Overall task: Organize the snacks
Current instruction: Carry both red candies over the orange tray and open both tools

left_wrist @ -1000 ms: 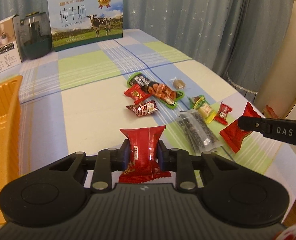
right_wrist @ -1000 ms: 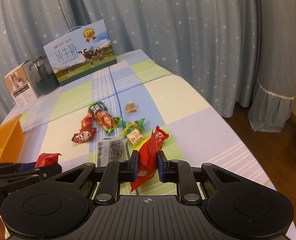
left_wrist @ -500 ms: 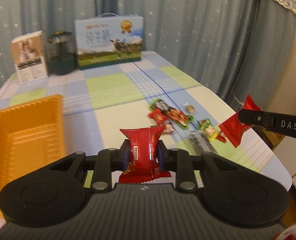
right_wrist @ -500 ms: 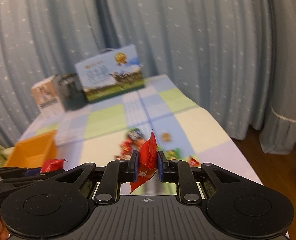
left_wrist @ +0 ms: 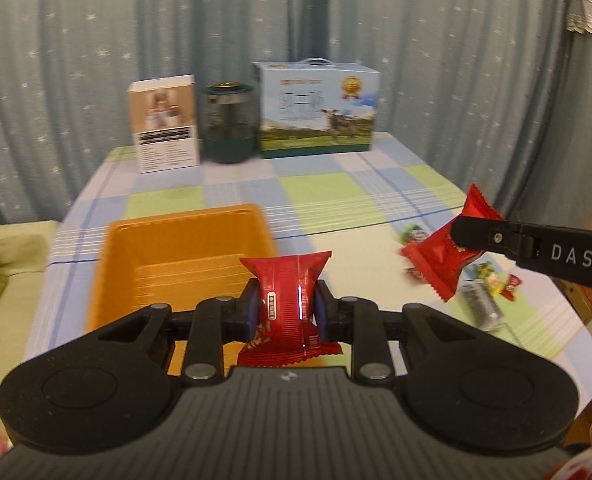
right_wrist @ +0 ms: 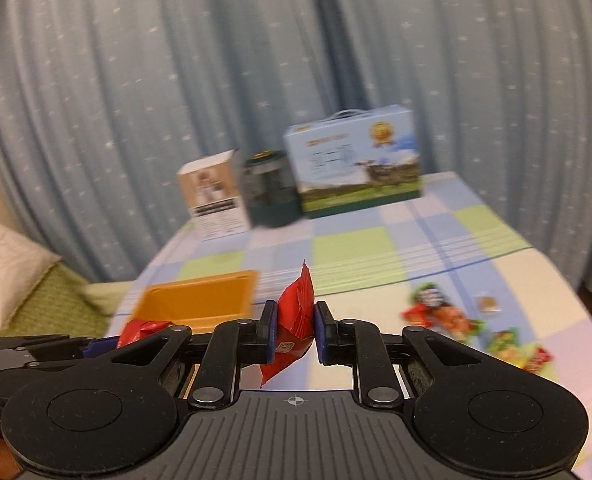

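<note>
My left gripper (left_wrist: 284, 304) is shut on a red snack packet (left_wrist: 286, 280), held above the near edge of the orange tray (left_wrist: 180, 248). My right gripper (right_wrist: 295, 326) is shut on a second red packet (right_wrist: 296, 312), gripped edge-on. In the left wrist view that gripper (left_wrist: 462, 236) reaches in from the right with its red packet (left_wrist: 440, 256) in the air, right of the tray. In the right wrist view the left gripper (right_wrist: 104, 344) shows at lower left with its packet (right_wrist: 140, 330). Several loose snacks (right_wrist: 448, 316) lie on the checked tablecloth at the right.
At the table's far end stand a white box (left_wrist: 164, 124), a dark jar (left_wrist: 227, 124) and a blue milk carton (left_wrist: 316, 108), with blue curtains behind. A green sofa with a pillow (right_wrist: 8, 276) lies left of the table. A black-seed packet (left_wrist: 480, 308) lies near the right edge.
Both grippers rose and swung left with their red packets. The orange tray has come from the left edge to the middle of the view, and the loose snacks have slid off to the right.
</note>
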